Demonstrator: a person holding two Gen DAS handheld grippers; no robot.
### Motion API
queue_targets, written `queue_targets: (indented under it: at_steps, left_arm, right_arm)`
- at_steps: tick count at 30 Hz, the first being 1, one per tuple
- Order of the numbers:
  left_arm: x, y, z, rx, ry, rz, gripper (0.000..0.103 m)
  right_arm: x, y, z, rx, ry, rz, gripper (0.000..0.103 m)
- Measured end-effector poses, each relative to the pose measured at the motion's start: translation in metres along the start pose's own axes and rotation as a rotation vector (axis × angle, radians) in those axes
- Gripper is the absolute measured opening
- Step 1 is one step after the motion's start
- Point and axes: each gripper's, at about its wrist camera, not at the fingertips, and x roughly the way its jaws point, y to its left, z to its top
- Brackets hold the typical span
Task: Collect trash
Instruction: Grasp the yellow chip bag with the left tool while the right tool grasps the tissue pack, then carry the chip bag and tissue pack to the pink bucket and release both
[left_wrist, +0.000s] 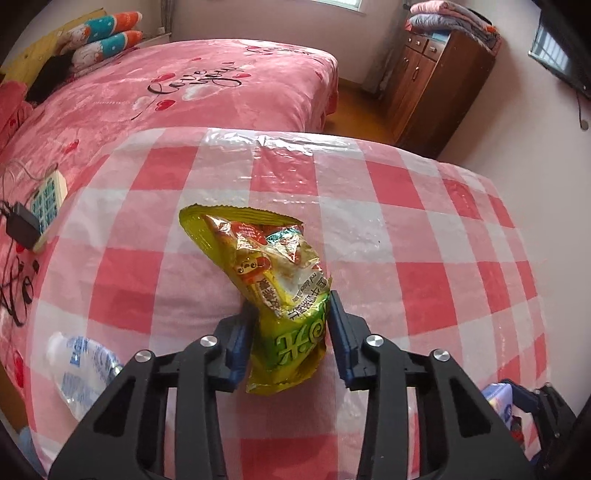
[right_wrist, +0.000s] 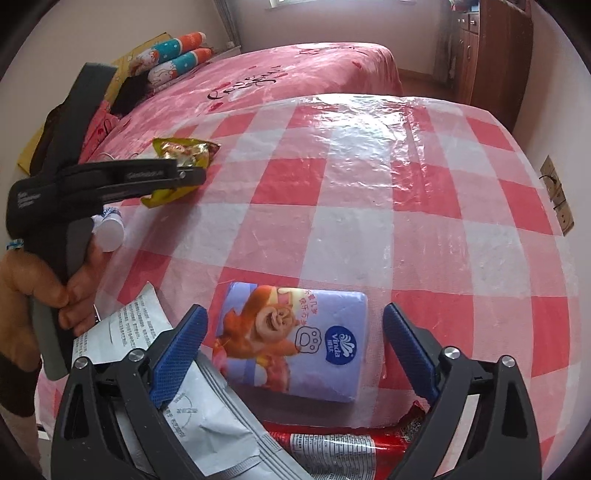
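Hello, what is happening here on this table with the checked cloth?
A person is collecting trash with a two-finger tool in each hand. The left tool is shut on a crumpled yellow-green snack bag on the red and white checked tablecloth. The right tool is open, its fingers on either side of a purple tissue pack, not pressing it. A grey pouch, a red wrapper and a plastic bottle still lie on the table.
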Motion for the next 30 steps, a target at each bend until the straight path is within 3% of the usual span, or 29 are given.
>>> queue_targets:
  at_steps: [5, 14, 30]
  left_arm:
    - [-0.011, 0.005, -0.010, -0.012, -0.003, -0.026, 0.037]
    - [-0.060, 0.015, -0.042, -0.046, -0.079, -0.109, 0.036]
    - [-0.143, 0.044, -0.139, -0.099, -0.154, -0.179, 0.036]
  right_arm:
    - [-0.005, -0.001, -0.006, -0.011, -0.031, -0.018, 0.073]
    - [-0.036, -0.009, -0.025, 0.017, -0.144, -0.043, 0.071]
    - [-0.097, -0.015, -0.059, 0.095, -0.280, -0.036, 0.071]
